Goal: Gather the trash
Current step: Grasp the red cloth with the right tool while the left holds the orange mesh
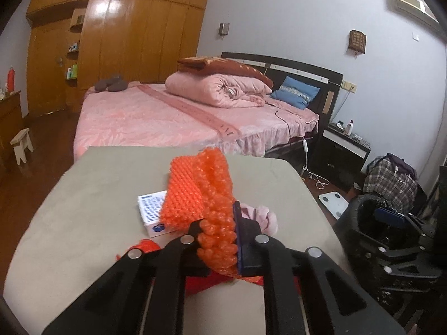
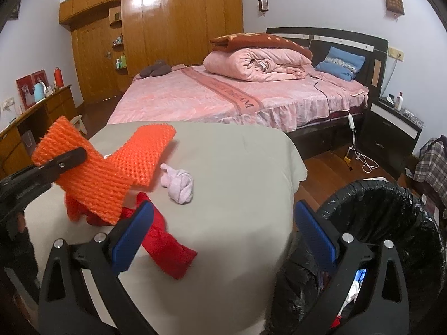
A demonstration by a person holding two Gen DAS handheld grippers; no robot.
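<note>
Orange foam net [image 1: 195,192]: clamped in left tool [image 1: 216,240], lifted off table [image 1: 92,184]. Right tool [image 2: 223,231]: jaws wide, empty, beside black-lined trash bin [image 2: 391,203].

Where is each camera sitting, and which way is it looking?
Left wrist: sits on the left gripper, looking along its fingers over the table toward the bed; its jaws pinch the orange foam net.
Right wrist: sits on the right gripper, looking past its open blue-padded fingers over the table's edge and the black-lined trash bin, toward the bed.
Both show: the orange net, the pink knotted cloth, the red cloth, table, bed and bin. Each view also shows the other gripper.
</note>
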